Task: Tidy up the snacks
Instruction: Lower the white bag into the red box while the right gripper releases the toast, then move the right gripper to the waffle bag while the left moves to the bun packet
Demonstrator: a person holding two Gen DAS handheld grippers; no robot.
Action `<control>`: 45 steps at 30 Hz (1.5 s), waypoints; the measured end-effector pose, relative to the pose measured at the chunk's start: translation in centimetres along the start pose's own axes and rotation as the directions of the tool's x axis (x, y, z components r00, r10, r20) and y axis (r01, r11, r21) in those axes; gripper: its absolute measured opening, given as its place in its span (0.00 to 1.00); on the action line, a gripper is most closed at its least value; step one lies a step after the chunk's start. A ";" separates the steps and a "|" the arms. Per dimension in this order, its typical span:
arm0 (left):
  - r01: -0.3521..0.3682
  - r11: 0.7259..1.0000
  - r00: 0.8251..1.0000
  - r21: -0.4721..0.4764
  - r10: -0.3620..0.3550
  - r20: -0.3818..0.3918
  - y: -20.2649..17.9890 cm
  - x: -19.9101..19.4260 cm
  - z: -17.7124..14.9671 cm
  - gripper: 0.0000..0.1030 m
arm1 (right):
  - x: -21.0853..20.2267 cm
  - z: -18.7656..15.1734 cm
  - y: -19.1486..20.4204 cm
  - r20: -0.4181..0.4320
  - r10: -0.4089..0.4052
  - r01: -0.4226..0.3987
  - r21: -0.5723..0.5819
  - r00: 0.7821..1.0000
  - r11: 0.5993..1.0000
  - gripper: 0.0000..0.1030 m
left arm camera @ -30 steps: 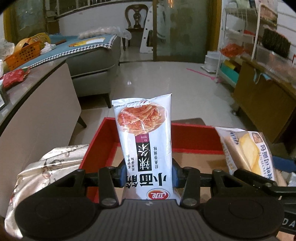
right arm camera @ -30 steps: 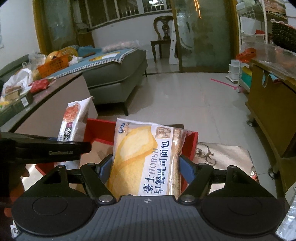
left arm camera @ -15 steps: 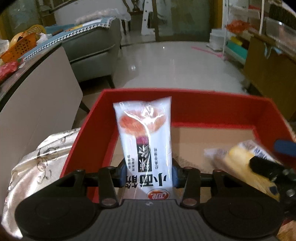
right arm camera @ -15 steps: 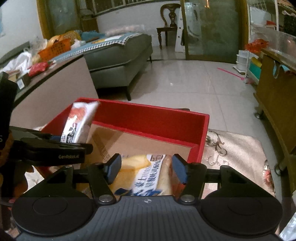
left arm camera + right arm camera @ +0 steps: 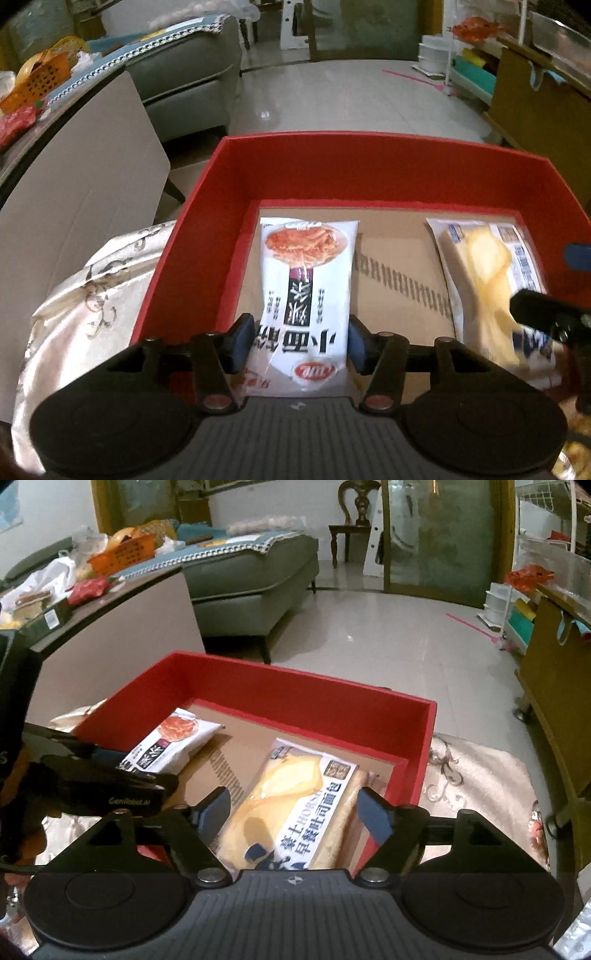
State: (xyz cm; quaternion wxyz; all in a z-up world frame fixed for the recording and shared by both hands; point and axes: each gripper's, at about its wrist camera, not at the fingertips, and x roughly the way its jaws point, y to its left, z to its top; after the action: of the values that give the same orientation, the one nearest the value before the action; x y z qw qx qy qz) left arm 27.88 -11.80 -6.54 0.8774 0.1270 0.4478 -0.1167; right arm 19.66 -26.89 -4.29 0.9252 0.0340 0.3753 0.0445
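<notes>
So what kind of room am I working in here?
Most likely a home living room: a grey sofa with a patterned throw, a carved wooden chair by a glass door, and a shiny tiled floor beyond the red box.

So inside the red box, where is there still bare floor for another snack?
In the red cardboard box, a bare brown strip runs between the white spicy-strip packet and the yellow bread packet, and a band lies along the far wall. The near edge is crowded by the left gripper and right gripper.
</notes>
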 end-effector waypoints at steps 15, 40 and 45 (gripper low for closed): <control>0.062 0.990 0.998 -0.126 -0.060 0.021 1.9 -4.4 -0.8 0.46 | -3.0 0.5 1.9 0.020 0.024 -0.024 -0.015 0.999 1.000 0.79; 0.209 0.959 0.968 -0.193 -0.230 -0.097 1.6 -11.8 -11.6 0.62 | -12.3 -5.5 2.8 -0.056 0.027 -0.028 -0.010 0.998 1.000 0.85; 0.173 0.976 0.974 -0.131 -0.189 -0.126 -0.4 -10.4 -11.9 0.67 | -11.9 -6.4 1.6 -0.079 0.031 -0.030 0.020 0.996 0.999 0.87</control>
State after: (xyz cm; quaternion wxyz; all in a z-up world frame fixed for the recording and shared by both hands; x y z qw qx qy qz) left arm 12.81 -7.33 -4.85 0.8360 0.0408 0.5233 -0.1604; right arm 6.63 -26.43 -0.46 0.9085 0.0467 0.4115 0.0563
